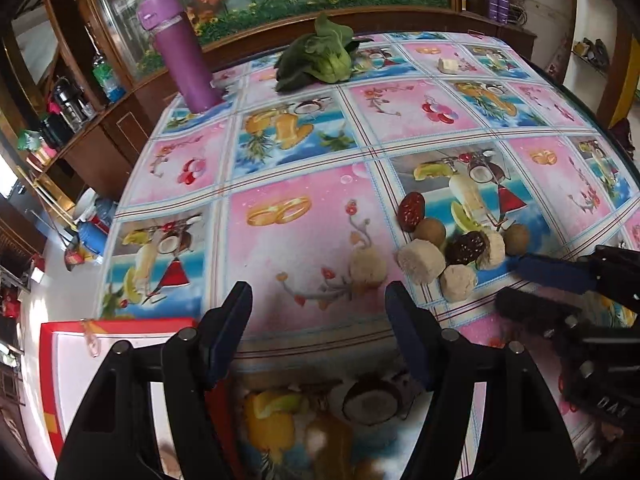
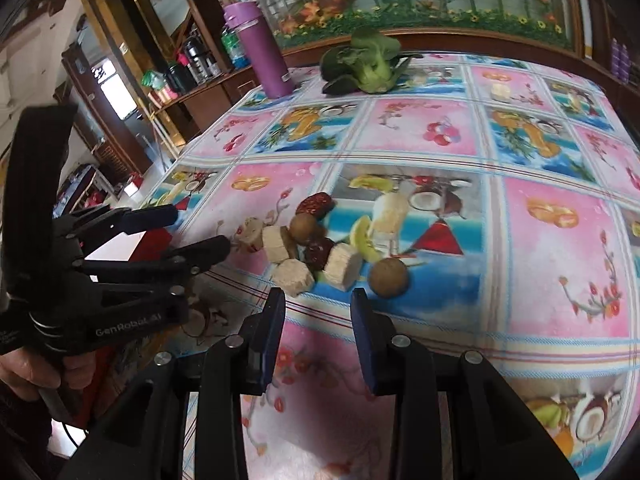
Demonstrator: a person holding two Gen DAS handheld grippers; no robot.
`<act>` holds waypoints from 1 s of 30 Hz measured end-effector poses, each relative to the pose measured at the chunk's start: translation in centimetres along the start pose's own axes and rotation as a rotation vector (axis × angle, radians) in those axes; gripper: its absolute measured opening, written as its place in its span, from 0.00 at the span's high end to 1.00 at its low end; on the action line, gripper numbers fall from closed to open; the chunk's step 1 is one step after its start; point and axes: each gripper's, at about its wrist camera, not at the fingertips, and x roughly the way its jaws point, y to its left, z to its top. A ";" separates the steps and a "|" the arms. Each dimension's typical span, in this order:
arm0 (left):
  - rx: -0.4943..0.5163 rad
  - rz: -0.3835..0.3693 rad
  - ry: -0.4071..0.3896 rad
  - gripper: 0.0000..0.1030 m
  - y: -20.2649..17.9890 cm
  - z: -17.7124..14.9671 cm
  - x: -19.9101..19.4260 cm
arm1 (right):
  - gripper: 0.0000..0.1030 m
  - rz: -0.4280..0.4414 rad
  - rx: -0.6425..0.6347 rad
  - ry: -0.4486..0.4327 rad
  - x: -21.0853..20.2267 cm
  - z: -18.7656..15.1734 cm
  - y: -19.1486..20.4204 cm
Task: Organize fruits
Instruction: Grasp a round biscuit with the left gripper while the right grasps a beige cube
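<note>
Left tool [image 1: 318, 308]: you held it low over the desk [image 1: 304, 184] with its fingers spread wide and nothing between them.
Right tool [image 2: 318, 312]: you kept it parted to a middling gap, empty, just short of the fruit pile [image 2: 320, 244].
Fruit pile: it lay loose on the printed cloth, in no container; two red dates [image 1: 411, 211], two brown round fruits [image 2: 388, 278] and several pale cut chunks [image 1: 421, 266] sat touching or just beside each other.
Red tray [image 1: 50, 368]: it sat at the desk's near left corner, beside your left tool; its white inside looked bare, though the tool hid much of it.
Purple bottle [image 1: 180, 52]: it stood upright at the far left of the desk, lid shut, contents unseen.
Leafy greens [image 1: 320, 56]: they lay at the far edge, well apart from the fruit.
Pale block [image 1: 448, 65]: it lay alone far right.
</note>
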 end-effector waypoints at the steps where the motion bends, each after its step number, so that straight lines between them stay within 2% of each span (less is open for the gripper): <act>1: -0.002 0.000 0.009 0.32 0.1 0.1 0.3 | 0.68 0.004 -0.008 0.010 0.5 0.2 0.0; 4: 0.001 -0.003 0.036 0.32 0.3 0.2 1.1 | 0.68 -0.025 -0.017 0.013 1.4 0.4 0.0; 14: 0.031 -0.061 0.062 0.33 -0.6 1.2 2.4 | 0.69 -0.032 0.055 -0.012 1.4 0.9 -1.8; 19: 0.009 -0.105 0.076 0.43 -0.7 1.7 3.3 | 0.69 -0.037 0.062 -0.015 1.8 1.4 -1.9; 22: -0.011 -0.145 0.076 0.53 -0.5 1.7 3.4 | 0.69 -0.053 0.055 -0.019 2.1 1.6 -1.6; 24: -0.008 -0.165 0.073 0.63 -0.6 1.6 3.3 | 0.79 -0.063 0.053 -0.017 2.2 1.7 -1.5; 27: -0.002 -0.183 0.069 0.73 -0.9 1.6 3.1 | 0.81 -0.062 0.055 -0.017 2.1 1.6 -1.7; 30: -0.008 -0.189 0.071 0.76 -1.0 1.5 3.1 | 0.85 -0.051 0.068 -0.016 1.9 1.5 -1.9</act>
